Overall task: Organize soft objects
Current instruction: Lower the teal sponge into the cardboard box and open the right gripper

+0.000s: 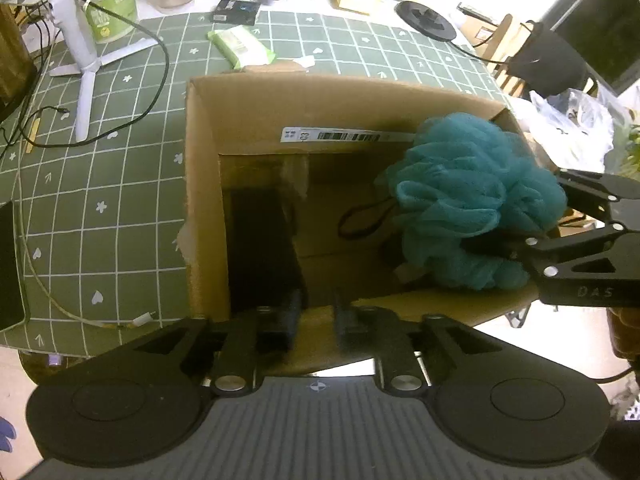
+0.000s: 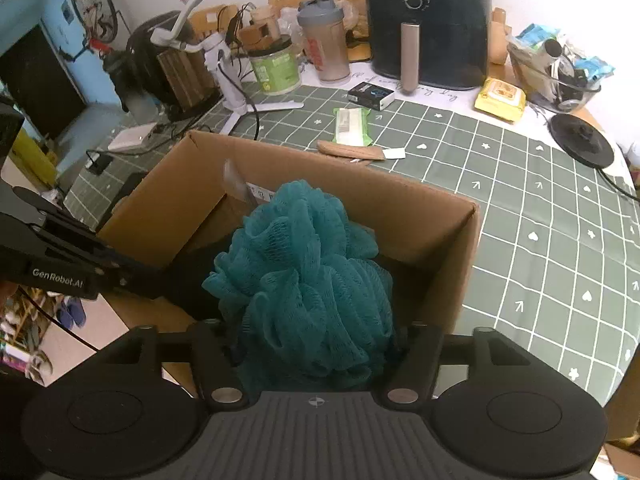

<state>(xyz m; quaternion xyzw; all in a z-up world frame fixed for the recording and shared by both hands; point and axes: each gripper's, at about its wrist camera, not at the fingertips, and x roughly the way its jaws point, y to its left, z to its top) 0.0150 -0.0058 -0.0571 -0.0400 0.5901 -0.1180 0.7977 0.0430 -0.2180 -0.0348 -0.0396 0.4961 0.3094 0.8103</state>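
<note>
A teal mesh bath sponge [image 1: 468, 204] hangs over the right side of an open cardboard box [image 1: 200, 200] on the green checked table. My right gripper [image 2: 316, 344] is shut on the sponge [image 2: 304, 280] and holds it above the box's inside [image 2: 436, 208]; it enters the left wrist view from the right [image 1: 492, 248]. My left gripper [image 1: 316, 316] sits at the box's near edge with a narrow gap between its fingers and nothing in it. A dark object [image 1: 260, 248] lies at the box's bottom left. The sponge's dark cord loop [image 1: 360, 220] hangs inside.
A white tripod stand [image 1: 84, 56], a green jar [image 1: 112, 12], a green wipes pack [image 1: 240, 44], a yellow pack [image 2: 500, 100] and a black air fryer [image 2: 432, 24] stand behind the box. Cables [image 1: 152, 80] run across the left table. A black round lid [image 2: 580, 140] lies at right.
</note>
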